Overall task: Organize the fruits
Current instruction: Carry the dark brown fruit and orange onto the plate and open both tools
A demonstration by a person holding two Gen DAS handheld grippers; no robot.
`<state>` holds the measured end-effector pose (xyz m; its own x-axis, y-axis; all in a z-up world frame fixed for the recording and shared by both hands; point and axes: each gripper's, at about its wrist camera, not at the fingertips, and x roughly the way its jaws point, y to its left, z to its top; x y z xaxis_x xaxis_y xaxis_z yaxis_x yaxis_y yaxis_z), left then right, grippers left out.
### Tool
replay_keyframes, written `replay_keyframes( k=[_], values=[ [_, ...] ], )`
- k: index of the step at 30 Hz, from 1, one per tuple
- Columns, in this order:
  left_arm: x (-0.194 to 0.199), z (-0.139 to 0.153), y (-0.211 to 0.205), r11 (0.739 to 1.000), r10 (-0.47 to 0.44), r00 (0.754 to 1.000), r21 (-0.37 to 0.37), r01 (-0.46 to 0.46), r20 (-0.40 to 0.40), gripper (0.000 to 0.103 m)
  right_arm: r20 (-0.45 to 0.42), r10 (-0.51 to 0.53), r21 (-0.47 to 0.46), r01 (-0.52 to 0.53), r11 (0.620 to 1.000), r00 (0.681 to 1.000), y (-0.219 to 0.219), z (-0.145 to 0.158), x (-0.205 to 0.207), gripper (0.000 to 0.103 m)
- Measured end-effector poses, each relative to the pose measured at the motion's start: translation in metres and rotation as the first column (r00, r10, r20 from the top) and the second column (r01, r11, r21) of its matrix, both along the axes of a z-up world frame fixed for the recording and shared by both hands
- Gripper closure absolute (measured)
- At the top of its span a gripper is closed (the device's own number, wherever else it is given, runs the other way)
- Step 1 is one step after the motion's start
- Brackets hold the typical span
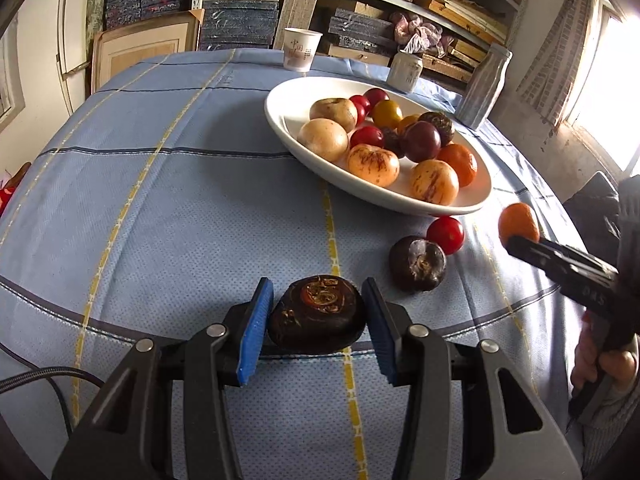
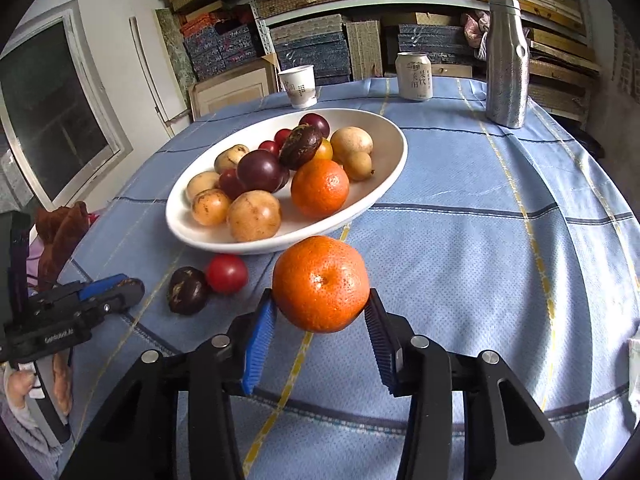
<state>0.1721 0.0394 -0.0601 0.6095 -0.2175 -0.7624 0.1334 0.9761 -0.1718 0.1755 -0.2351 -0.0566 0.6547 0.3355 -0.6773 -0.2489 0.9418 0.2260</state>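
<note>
Nearest the lens in each wrist view, a gripper is occupying the 6 o'clock edge. Left gripper: blue pads are pressing both sides of a dark brown water chestnut, which is sitting low over the cloth. Right gripper: pads are clamping a mandarin, which is showing above the cloth just short of the plate's near rim.

Remaining items, largest first:

1. Blue checked tablecloth, covering the whole table, with yellow and dark stripes crossing it.
2. White oval plate, lying at 12 o'clock from the right gripper and at 1 o'clock from the left one. It is holding a second mandarin, pale yellow-brown fruits, dark purple plums, cherry tomatoes and another water chestnut.
3. Steel bottle, standing upright at 1 o'clock in the right wrist view, well apart from the plate.
4. Drink can, standing upright beyond the plate, near the table's far edge.
5. Paper cup, standing upright at 12 o'clock, just behind the plate's far rim.
6. Loose water chestnut, resting on the cloth at 1 o'clock from the left gripper.
7. Loose cherry tomato, resting beside that chestnut and just below the plate's near rim.

Shelves of stacked boxes are filling the background.
</note>
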Motion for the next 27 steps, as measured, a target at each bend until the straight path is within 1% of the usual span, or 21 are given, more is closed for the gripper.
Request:
replay_keyframes(
  k=[4, 9, 11, 13, 18, 21, 24, 25, 27],
  values=[
    [0.002, -0.003, -0.002, 1.000, -0.001, 1.000, 0.012, 0.001, -0.010, 0.058, -0.035, 0.007, -0.023, -0.007, 1.000, 0.999, 0.005, -0.007, 0.004, 0.057],
    [0.002, -0.004, -0.002, 1.000, -0.001, 1.000, 0.012, 0.001, -0.010, 0.058, -0.053, 0.015, -0.030, -0.017, 0.999, 0.998, 0.007, -0.010, 0.005, 0.057],
    [0.002, -0.004, -0.002, 1.000, -0.001, 1.000, 0.011, 0.001, -0.010, 0.058, -0.044, 0.015, -0.031, -0.017, 0.999, 0.999, 0.007, -0.009, 0.004, 0.057],
    [0.001, -0.003, -0.002, 1.000, 0.001, 1.000, 0.007, -0.001, -0.005, 0.058, -0.016, 0.015, -0.026, -0.016, 1.000, 1.000, 0.007, -0.004, -0.001, 0.057],
    [-0.001, 0.006, -0.003, 1.000, -0.004, 1.000, -0.001, 0.004, 0.031, 0.058, 0.019, 0.014, -0.006, -0.014, 1.000, 1.000, 0.005, 0.004, -0.006, 0.057],
    [0.005, 0.019, -0.002, 1.000, 0.004, 0.999, -0.011, -0.004, 0.048, 0.058, 0.042, 0.015, 0.054, -0.017, 0.998, 0.999, -0.002, 0.019, -0.008, 0.058],
    [0.024, 0.048, -0.003, 1.000, 0.013, 0.996, 0.010, -0.014, 0.087, 0.058, 0.067, 0.006, 0.095, -0.013, 0.995, 0.998, -0.010, 0.046, 0.000, 0.058],
    [0.033, 0.060, -0.005, 1.000, 0.016, 0.995, 0.012, -0.017, 0.102, 0.058, 0.083, 0.000, 0.100, -0.008, 0.995, 0.997, -0.012, 0.060, 0.005, 0.058],
    [0.053, 0.082, -0.011, 1.000, 0.026, 0.990, 0.007, -0.027, 0.135, 0.058, 0.108, -0.011, 0.100, 0.000, 0.995, 0.994, -0.015, 0.079, 0.016, 0.058]
  ],
)
